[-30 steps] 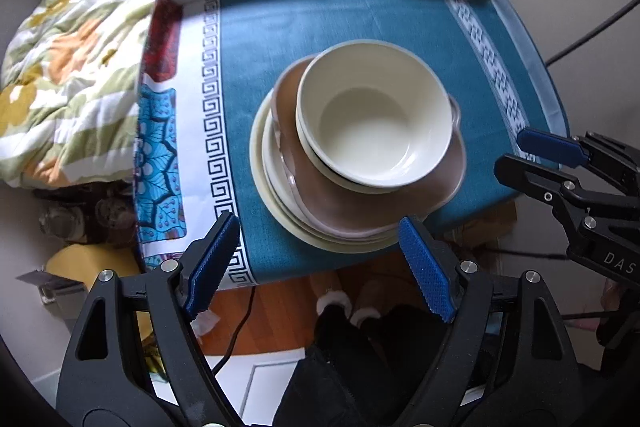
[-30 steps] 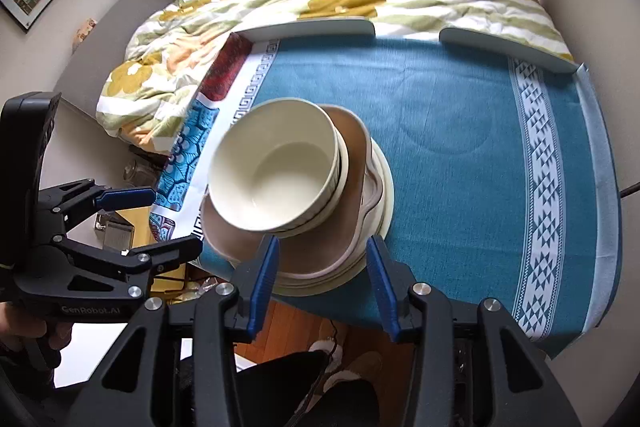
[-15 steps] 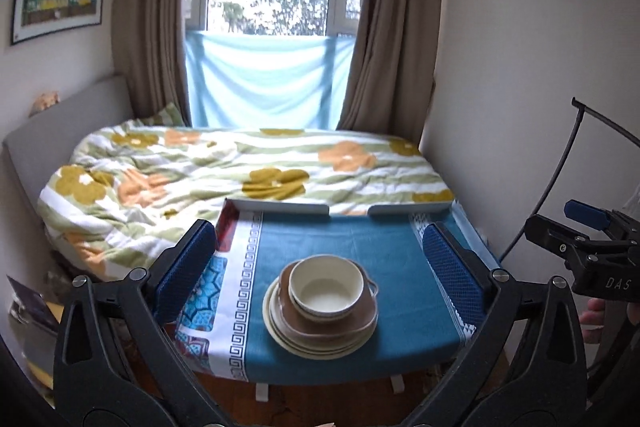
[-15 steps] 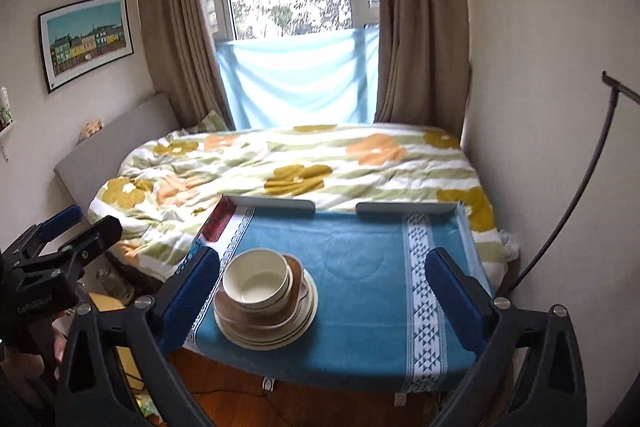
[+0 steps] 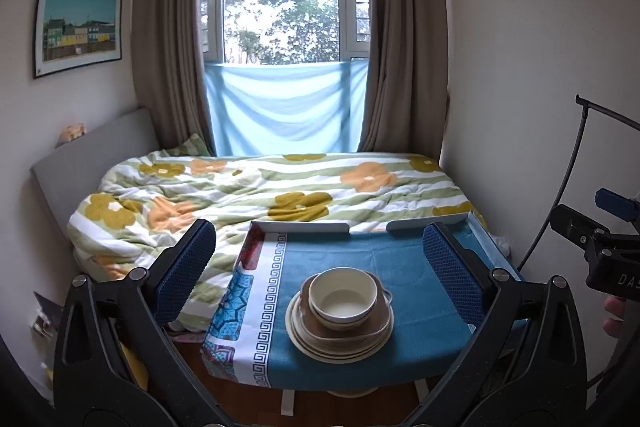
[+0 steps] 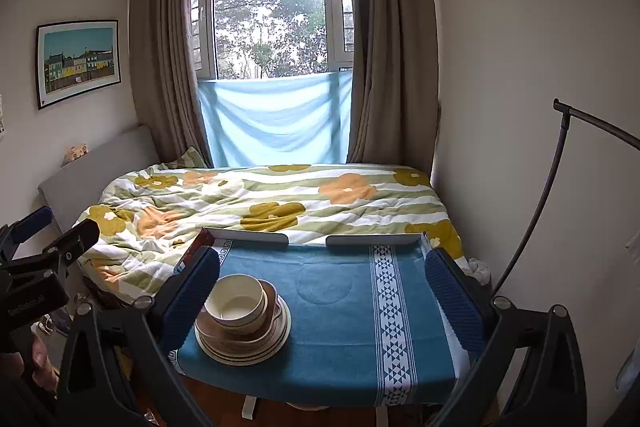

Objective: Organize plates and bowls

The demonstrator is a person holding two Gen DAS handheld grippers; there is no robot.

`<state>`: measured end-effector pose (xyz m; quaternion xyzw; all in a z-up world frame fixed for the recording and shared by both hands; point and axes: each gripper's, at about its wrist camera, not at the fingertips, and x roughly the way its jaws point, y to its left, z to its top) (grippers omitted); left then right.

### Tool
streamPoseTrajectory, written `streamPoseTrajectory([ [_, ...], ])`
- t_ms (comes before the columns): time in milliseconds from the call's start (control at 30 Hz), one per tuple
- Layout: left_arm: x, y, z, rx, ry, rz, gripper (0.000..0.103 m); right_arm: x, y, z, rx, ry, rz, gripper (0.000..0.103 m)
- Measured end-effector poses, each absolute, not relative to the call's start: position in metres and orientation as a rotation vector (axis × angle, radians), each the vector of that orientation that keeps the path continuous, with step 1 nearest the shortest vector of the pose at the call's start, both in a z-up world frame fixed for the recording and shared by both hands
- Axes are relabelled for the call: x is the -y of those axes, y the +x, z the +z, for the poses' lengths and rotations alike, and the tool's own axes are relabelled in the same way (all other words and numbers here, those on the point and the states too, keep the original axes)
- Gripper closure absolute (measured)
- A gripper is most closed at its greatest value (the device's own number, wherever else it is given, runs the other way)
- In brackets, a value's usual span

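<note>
A stack of dishes stands on the table's blue cloth: cream plates at the bottom, a brown dish on them, and cream bowls on top. In the right wrist view the same stack sits at the table's left front. My left gripper is wide open and empty, held back from the table. My right gripper is also wide open and empty, well back; its left finger overlaps the stack's edge in view.
A bed with a flowered quilt lies behind the table, under a window with brown curtains. White rails line the table's far edge. A black curved stand rises at the right by the wall. The right half of the cloth is bare.
Both grippers pulled up and back from just above the stack to a far view of the whole table. Both opened wider. The dishes have not moved.
</note>
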<state>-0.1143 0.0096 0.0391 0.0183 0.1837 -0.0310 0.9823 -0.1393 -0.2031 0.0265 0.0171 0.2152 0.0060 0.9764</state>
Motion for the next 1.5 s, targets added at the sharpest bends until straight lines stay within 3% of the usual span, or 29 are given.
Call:
streamPoseTrajectory([
  [1500,-0.0062,-0.1202,0.0467,-0.34,0.054,-0.048,0.0,0.2096,-0.1395,0.0327,-0.403,0.043,-0.011,0.001],
])
